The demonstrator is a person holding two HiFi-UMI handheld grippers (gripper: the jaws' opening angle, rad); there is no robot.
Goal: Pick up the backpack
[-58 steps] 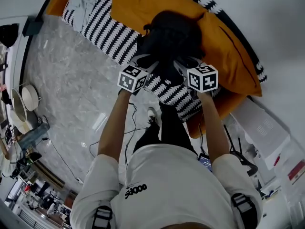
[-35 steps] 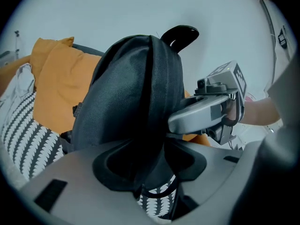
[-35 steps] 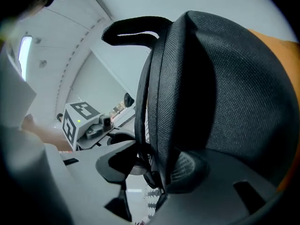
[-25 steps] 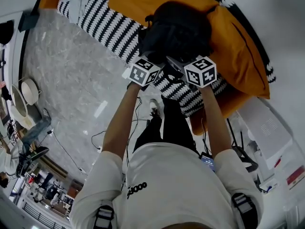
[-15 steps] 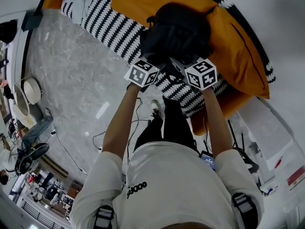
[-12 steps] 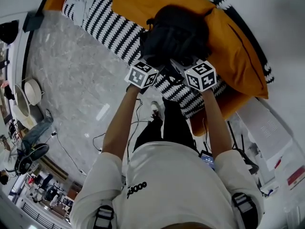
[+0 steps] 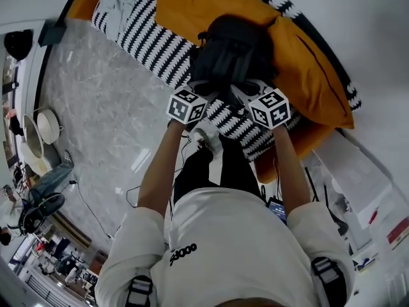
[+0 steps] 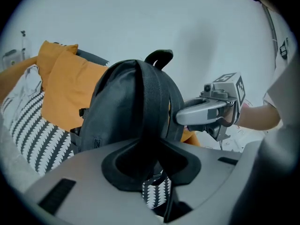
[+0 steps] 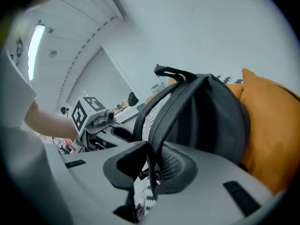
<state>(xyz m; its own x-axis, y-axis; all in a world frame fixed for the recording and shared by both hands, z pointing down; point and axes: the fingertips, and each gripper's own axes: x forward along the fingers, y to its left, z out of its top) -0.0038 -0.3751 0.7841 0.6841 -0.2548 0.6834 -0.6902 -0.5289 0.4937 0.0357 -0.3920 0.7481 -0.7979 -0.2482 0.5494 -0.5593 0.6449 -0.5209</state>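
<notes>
Orange padded bedding (image 7: 192, 5) below, black fabric backpack (image 7: 233, 50) standing on it, my left claw (image 8: 152, 158) and right claw (image 9: 149, 165) just closed, each gripping one of its black shoulder straps (image 8: 150, 102)

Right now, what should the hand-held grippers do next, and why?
Probably lift both straight up: the left hand-held gripper and right hand-held gripper have just been closing, each on a shoulder strap, with the backpack beside the orange cushion.
</notes>
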